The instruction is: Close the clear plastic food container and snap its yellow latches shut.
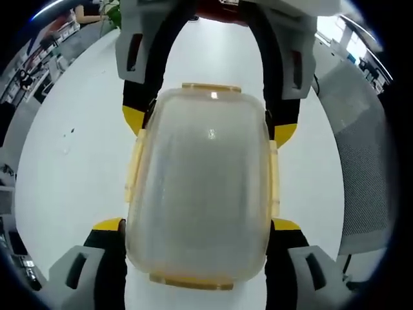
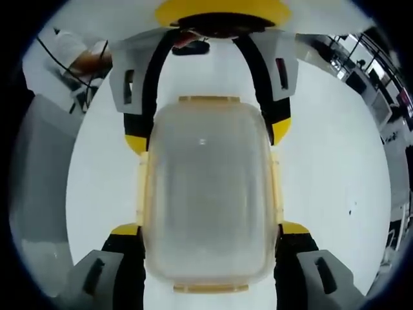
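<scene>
The left gripper [image 1: 197, 226] has its two yellow-tipped jaws spread wide, one on each long side of the clear plastic food container [image 1: 201, 187], right up against the container's lower corners; whether the tips press on the plastic or merely stand beside it I cannot tell. The right gripper [image 2: 210, 229] stands the same way at the container [image 2: 208, 194], jaws parted with the box between them and the yellow tips at its near corners. Each tool faces the other across the container: in the left gripper view the right gripper [image 1: 210, 129] reaches in from beyond the far end with its tips at the far corners, and in the right gripper view the left gripper [image 2: 208, 139] does likewise.

The container sits lid-on, its frosted top domed and rounded at the corners. Yellow latches [image 1: 211, 88] run along all four edges; those on the long sides [image 2: 141, 190] lie close against the walls, while the end ones show as flat strips past the rim. Whether any are snapped home is too fine to judge.

Beneath the container spreads a white table [image 1: 77, 168]. Off past the table's edge, well apart from the container, stands a grey mesh office chair [image 1: 361, 155].
</scene>
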`<action>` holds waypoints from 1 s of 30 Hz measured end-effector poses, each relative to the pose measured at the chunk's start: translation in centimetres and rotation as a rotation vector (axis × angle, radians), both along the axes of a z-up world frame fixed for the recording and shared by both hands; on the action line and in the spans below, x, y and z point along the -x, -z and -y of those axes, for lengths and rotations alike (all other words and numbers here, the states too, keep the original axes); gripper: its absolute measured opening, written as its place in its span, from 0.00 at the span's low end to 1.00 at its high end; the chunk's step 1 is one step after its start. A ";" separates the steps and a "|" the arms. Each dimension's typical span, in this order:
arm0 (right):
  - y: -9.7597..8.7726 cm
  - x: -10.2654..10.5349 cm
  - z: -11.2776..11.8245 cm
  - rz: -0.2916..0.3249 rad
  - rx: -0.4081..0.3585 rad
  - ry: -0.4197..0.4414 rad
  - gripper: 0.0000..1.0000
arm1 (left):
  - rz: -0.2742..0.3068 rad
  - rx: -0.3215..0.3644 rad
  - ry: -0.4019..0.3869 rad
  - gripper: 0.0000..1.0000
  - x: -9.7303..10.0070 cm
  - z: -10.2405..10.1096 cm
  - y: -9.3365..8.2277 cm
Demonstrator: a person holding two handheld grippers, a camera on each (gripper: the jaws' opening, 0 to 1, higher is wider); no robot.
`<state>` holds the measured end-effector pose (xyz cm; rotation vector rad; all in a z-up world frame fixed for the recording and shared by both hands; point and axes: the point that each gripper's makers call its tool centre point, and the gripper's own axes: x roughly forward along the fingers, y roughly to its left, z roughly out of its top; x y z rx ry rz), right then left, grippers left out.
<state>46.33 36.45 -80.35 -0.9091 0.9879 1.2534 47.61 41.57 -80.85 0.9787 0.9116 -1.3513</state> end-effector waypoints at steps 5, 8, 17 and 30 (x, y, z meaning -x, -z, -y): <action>0.1 -0.7 0.0 -0.001 0.003 0.005 0.85 | 0.003 0.002 -0.004 0.92 -0.7 0.1 0.1; 0.1 -1.1 0.1 0.003 0.001 0.015 0.85 | 0.026 -0.002 0.005 0.93 -1.3 0.1 0.2; 0.1 -1.6 0.1 0.009 -0.003 0.024 0.85 | 0.079 -0.047 0.061 0.93 -2.2 -0.5 0.4; 0.1 -1.7 0.1 0.017 0.009 0.014 0.85 | 0.084 -0.029 0.049 0.93 -2.0 -0.5 0.5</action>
